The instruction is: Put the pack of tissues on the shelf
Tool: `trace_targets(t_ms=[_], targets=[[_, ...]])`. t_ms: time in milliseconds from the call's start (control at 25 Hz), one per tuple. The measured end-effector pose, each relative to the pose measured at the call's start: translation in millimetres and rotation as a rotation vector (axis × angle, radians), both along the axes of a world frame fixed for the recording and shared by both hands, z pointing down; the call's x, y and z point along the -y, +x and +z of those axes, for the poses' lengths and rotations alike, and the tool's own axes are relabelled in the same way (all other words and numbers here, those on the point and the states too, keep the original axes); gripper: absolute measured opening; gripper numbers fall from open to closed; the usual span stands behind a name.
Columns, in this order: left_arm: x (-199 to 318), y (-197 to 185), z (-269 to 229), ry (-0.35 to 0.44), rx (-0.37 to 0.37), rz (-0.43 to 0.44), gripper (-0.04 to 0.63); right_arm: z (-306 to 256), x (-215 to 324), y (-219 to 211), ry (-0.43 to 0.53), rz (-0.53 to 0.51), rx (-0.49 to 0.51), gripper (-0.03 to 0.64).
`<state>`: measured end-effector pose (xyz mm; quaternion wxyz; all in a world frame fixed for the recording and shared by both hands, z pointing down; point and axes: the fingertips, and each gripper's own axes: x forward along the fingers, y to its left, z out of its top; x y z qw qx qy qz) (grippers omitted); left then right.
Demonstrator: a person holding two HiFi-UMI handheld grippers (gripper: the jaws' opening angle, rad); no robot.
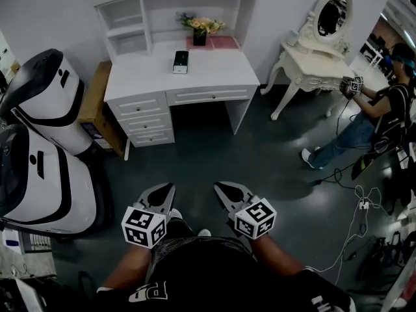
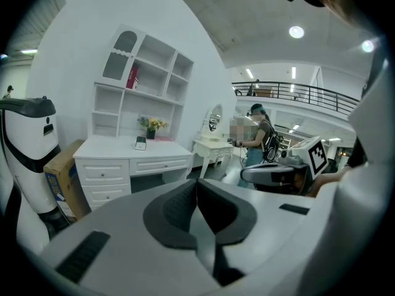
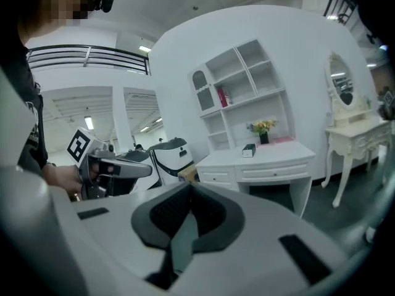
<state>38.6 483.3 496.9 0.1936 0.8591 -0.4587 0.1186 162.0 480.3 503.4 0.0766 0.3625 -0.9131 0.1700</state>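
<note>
- Both of your tools are up in front of you, and both are empty. The left tongs (image 1: 164, 192) are pressed together, pads meeting with nothing between them.
- The right tongs (image 1: 224, 191) are the same: together, nothing caught in them.
- The pack of tissues (image 1: 180, 62) lies on the white bench (image 1: 214, 67), well apart from both tongs, with a stretch of dark floor between you and it.
- It is straight ahead and a touch to your left. By my read the left tongs have the slightly shorter line to it, though the margin is slim.
- From the head view the pack's long axis runs front to back, its short end facing you. You would probably close across its narrow width from the sides.
- The pack is small and dark, a neat block shape with a paler patch on the near end. From the left gripper view it stands clear on the bench top, with nothing touching it.
- The vase of flowers (image 1: 200, 28) sits behind it, near the back wall and apart from the pack.
- The shelf unit (image 1: 151, 12) rises from the back of the bench, with open cubbies above and to the left of the pack.
- The approach has not begun, so your first job is to close that gap.
</note>
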Motion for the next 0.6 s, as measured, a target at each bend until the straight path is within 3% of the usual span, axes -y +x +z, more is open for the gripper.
trace_targets(t_ms=[280,600], targets=[[25.7,-13.9,15.3,-0.042,-0.005,-0.002,0.015,12.2,26.4,-11.8,-0.037,0.006,-0.016,0.009],[85.7,-32.6,6.3,-0.032,-0.014,0.021,0.015,6.9,80.9,-38.0,-0.043,-0.001,-0.04,0.009]])
